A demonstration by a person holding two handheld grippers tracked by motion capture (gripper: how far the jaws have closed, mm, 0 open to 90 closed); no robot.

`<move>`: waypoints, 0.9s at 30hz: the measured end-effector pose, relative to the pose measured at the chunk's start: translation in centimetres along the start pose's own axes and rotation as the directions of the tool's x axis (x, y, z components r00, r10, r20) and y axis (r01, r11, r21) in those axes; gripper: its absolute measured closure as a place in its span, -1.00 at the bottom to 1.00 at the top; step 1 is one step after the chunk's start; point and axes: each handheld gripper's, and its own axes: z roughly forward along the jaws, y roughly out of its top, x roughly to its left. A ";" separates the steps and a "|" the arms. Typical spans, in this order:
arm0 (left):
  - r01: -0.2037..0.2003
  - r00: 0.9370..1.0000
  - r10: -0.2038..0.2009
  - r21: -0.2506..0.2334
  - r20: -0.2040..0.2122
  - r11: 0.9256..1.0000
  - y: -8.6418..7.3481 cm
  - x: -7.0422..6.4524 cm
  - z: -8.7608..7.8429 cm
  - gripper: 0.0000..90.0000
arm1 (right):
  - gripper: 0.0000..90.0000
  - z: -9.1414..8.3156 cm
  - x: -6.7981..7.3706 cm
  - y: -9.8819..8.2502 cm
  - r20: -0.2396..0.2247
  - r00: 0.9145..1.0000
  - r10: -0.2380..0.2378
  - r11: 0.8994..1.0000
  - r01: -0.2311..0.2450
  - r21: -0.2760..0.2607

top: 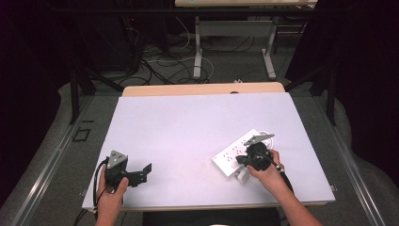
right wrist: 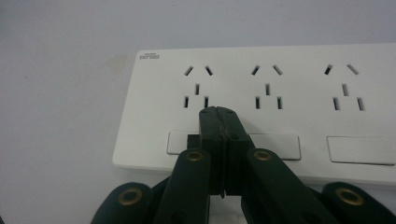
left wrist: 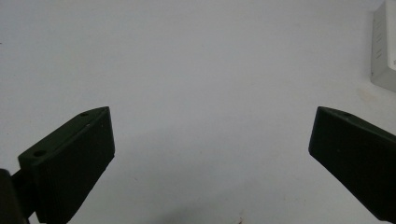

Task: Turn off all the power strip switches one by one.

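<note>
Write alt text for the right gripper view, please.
Shut black tongs rest their tips on a white power strip, over its row of flat switches and just below the leftmost socket group. The strip lies on a pale table.

I see a white table [top: 188,127] with a wooden far edge. A white power strip [right wrist: 289,84] lies flat on it, its switch row right under my closed right jaws; bare tabletop stretches between my open left jaws, the strip off to their right.

Table [top: 188,127] open everywhere (bar the power strip [top: 235,155], right).
</note>
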 end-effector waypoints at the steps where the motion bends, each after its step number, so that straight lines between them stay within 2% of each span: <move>1: 0.000 1.000 0.000 0.000 0.000 1.000 0.0 0.0 0.0 -0.99 | 1.00 0.0 0.1 0.0 -0.002 1.000 0.000 1.000 0.000 0.001; 2: 0.001 1.000 -0.001 0.000 0.000 1.000 0.0 0.0 0.0 -0.99 | 1.00 0.1 0.1 0.0 -0.003 1.000 -0.005 1.000 0.005 -0.003; 4: 0.001 1.000 -0.001 0.000 0.000 1.000 0.0 0.0 0.0 -0.99 | 1.00 -0.1 0.2 0.1 -0.009 1.000 -0.014 1.000 0.015 0.026; 5: 0.001 1.000 -0.001 -0.001 0.000 1.000 0.0 0.0 0.0 -0.99 | 1.00 0.2 0.2 0.0 -0.005 1.000 -0.010 1.000 0.010 -0.003; 8: 0.006 1.000 -0.006 -0.002 0.000 1.000 0.0 0.0 0.0 -0.99 | 1.00 0.2 0.4 -0.1 -0.012 1.000 -0.003 1.000 0.003 0.003; 16: 0.002 1.000 -0.002 -0.002 -0.001 1.000 0.0 0.0 0.0 -0.99 | 1.00 0.2 1.0 0.1 -0.030 0.999 -0.030 1.000 0.030 0.002; 19: 0.005 1.000 -0.005 -0.003 -0.001 1.000 0.0 0.0 0.0 -0.99 | 1.00 0.2 1.2 0.2 -0.022 0.999 -0.037 0.999 0.037 -0.009; 25: 0.006 1.000 -0.006 -0.004 -0.001 1.000 0.0 0.0 0.0 -0.99 | 1.00 0.3 1.5 0.2 -0.035 0.999 -0.038 0.999 0.038 -0.003; 26: 0.005 1.000 -0.005 -0.003 -0.001 1.000 0.0 0.0 0.0 -0.99 | 1.00 0.2 1.5 0.2 -0.032 0.999 -0.038 0.999 0.039 0.012; 27: 0.005 1.000 -0.005 -0.003 -0.001 1.000 0.0 0.0 0.0 -0.99 | 1.00 0.3 1.5 0.2 -0.029 0.999 -0.036 0.999 0.036 0.002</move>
